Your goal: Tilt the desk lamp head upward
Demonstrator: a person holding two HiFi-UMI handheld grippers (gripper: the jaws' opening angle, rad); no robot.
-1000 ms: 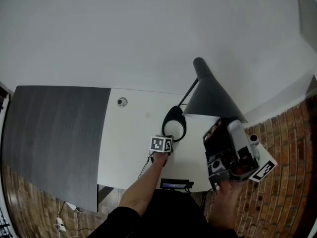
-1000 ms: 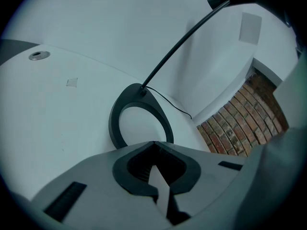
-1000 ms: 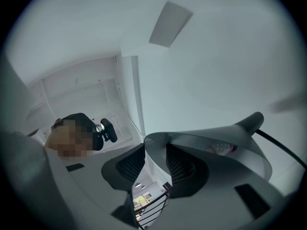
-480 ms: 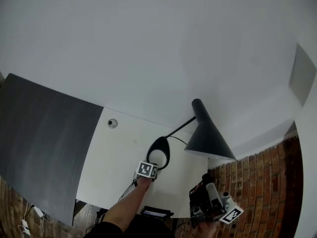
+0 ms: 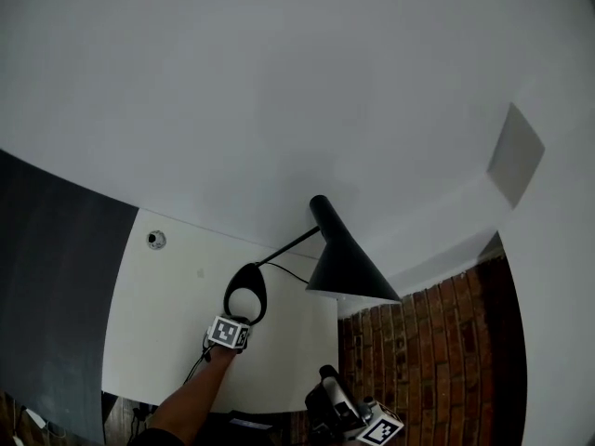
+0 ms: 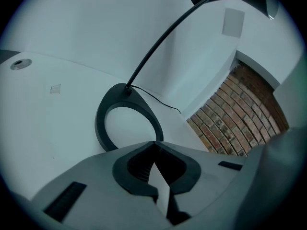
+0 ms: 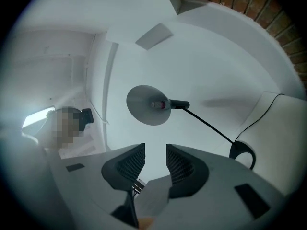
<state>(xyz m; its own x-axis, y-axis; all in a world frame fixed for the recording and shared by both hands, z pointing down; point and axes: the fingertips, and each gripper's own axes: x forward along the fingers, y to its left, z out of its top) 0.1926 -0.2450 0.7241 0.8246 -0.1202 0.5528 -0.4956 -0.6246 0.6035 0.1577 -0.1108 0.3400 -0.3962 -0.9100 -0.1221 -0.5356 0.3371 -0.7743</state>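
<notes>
The black desk lamp has a cone-shaped head (image 5: pixel 349 266) on a thin curved arm (image 5: pixel 284 246) that rises from a ring-shaped base (image 5: pixel 246 295) on the white table (image 5: pixel 167 342). My left gripper (image 5: pixel 232 324) is shut, and in the left gripper view its tips (image 6: pixel 154 143) meet at the near edge of the ring base (image 6: pixel 103 128). My right gripper (image 5: pixel 327 379) hangs low beyond the table's right edge, well below the head. It is open with nothing between its jaws (image 7: pixel 155 150) and looks up into the underside of the lamp head (image 7: pixel 148 104).
A metal grommet (image 5: pixel 156 240) sits in the table's far left part. A dark panel (image 5: pixel 46 286) adjoins the table on the left. A brick wall (image 5: pixel 418 342) lies to the right, and the lamp's cable (image 6: pixel 158 99) trails behind the base.
My right gripper has dropped from just under the lamp head to well below it. The head view has swung upward. The left gripper stays at the base.
</notes>
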